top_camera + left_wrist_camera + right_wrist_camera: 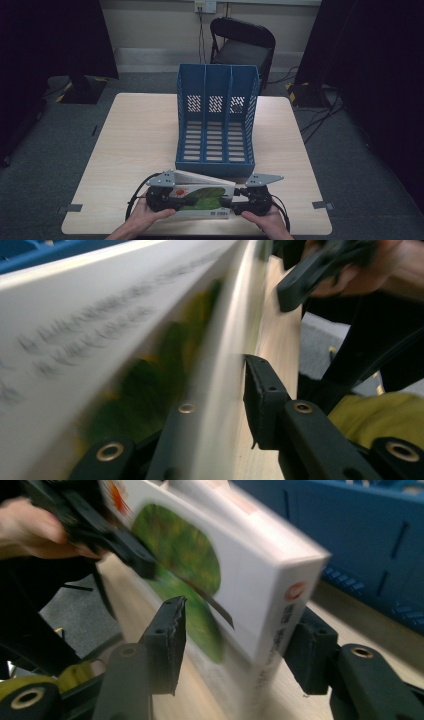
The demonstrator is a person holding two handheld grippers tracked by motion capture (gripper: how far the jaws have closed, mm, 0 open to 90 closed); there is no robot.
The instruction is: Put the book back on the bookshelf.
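A white book [200, 197] with a green picture on its cover is held tilted up near the table's front edge. My left gripper [172, 200] is shut on its left end and my right gripper [240, 200] on its right end. In the left gripper view the blurred book [100, 340] sits between the jaws of the left gripper [220, 385]. In the right gripper view the jaws of the right gripper [240, 610] straddle the book [225, 570] at its spine corner, and the other gripper [100, 530] grips the far end.
A blue three-slot file holder [215, 167] stands just behind the book, its open side facing the person. The light wooden table [140, 135] has free room on the left and right. A black chair [242, 45] stands beyond the far edge.
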